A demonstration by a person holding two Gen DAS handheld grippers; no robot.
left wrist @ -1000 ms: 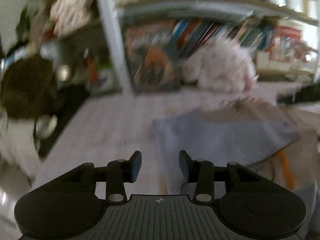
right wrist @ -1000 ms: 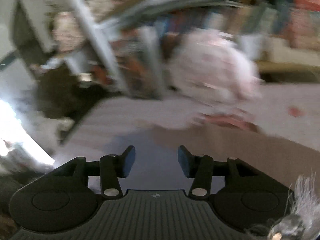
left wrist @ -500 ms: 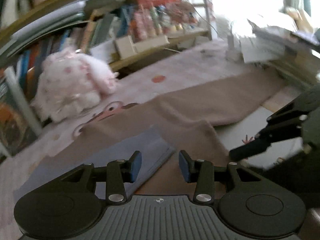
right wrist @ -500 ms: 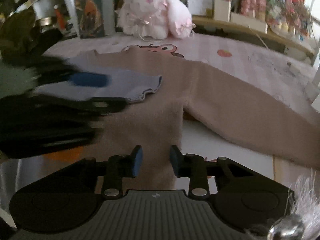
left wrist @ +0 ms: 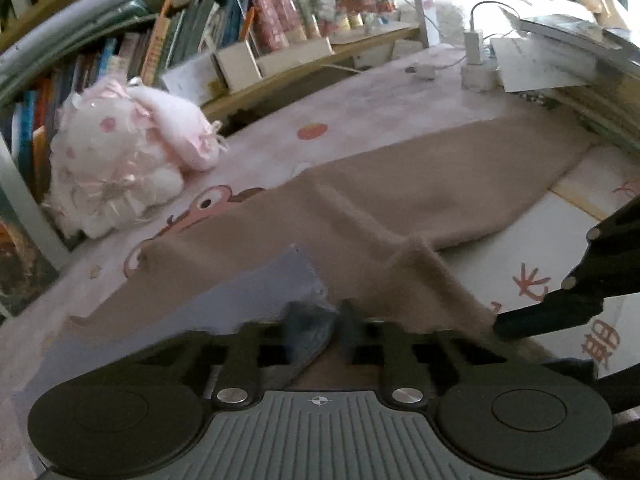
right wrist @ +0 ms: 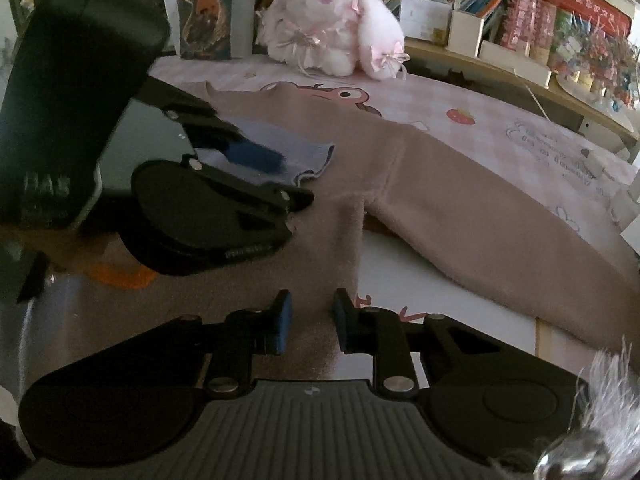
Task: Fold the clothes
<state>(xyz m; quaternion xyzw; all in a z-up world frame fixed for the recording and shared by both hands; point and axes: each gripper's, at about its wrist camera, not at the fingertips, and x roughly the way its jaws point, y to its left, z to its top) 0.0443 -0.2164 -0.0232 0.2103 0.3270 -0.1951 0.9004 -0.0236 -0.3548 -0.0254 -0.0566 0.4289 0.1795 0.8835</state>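
Tan fleece trousers (left wrist: 420, 184) lie spread on the table, one leg running far right, the other towards me. They also show in the right wrist view (right wrist: 460, 200). A folded blue-grey garment (left wrist: 224, 300) lies on their left part. My left gripper (left wrist: 316, 320) is open, low at the blue garment's corner, fingers blurred. In the right wrist view it hovers over that garment (right wrist: 308, 160). My right gripper (right wrist: 308, 316) is open, with the near trouser leg (right wrist: 320, 280) between its fingers (right wrist: 282, 312).
A pink plush toy (left wrist: 124, 160) sits at the table's back by a shelf of books (left wrist: 168, 48). Papers and a charger (left wrist: 476, 52) are at the far right. A pink cartoon tablecloth (right wrist: 500, 120) covers the table.
Both grippers swung from the shelf side to the trousers and dropped low. The left one moved down onto the blue garment's corner. The right one closed in on the near trouser leg.
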